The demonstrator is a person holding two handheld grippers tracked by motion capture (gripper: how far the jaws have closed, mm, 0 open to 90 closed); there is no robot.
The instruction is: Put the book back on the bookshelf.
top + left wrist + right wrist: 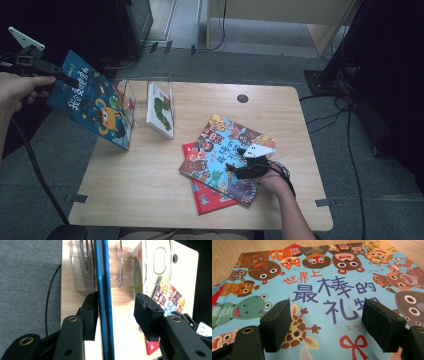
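The blue book stands on its lower edge at the left end of the counter, leaning against the outer wall of the clear rack, and its top corner sits at the left tool. In the left gripper view the book's edge runs up between that tool's pads: one pad lies against the cover while the other stands clear of it, so the left tool is released, not clamped. As I judge it, the risk lies here: the book seems to rest outside the rack instead of down in a slot, so with nothing pinching it the tilted cover could slide along the wood or tip off the left edge of the counter, which is close by. If the hand pulls away with the near pad dragging on the cover, that could tug the book over, or nudge the light rack and disturb the white book already standing in it. The right tool hovers spread wide over the animal book, which lies flat on top of a red book, gripping nothing; pressing down to pick up such a flat cover may only push it across the one below
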